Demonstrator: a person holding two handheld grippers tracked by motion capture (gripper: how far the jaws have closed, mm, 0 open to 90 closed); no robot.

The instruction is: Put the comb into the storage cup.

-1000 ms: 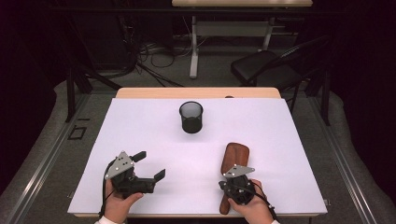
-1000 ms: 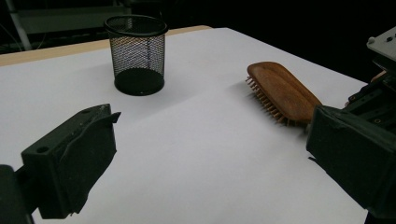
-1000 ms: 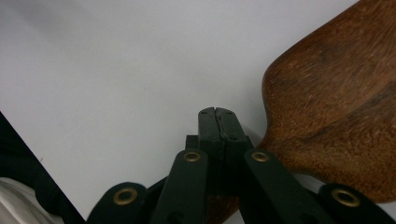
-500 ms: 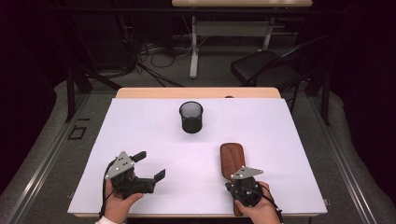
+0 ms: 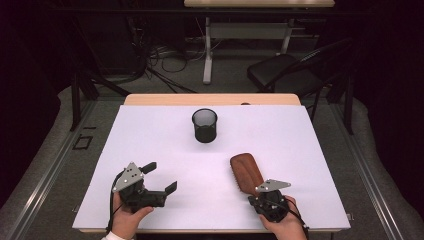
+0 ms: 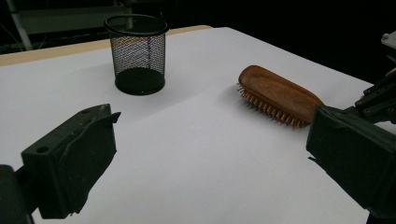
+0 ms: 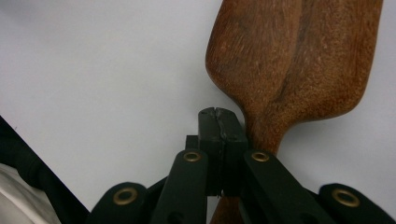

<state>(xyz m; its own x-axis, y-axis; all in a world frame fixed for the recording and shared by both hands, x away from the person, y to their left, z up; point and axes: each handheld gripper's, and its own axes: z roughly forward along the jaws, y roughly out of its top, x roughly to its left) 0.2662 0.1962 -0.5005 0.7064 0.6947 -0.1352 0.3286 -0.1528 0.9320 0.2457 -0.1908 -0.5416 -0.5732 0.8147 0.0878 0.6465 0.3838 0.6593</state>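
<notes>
One hairbrush (image 7: 289, 70) — beside shut right tool (image 7: 219, 122).

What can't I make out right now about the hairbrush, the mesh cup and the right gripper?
- Hairbrush handle: in the high view the right gripper covers it; in the right gripper view it runs under the shut jaws and off the bottom edge.
- Whether those jaws touch the handle: unclear in the right gripper view.
- Bristles: only one side row shows, in the left gripper view.
- Mesh cup contents: too dark in the high view; its wall hides them in the left gripper view.
</notes>
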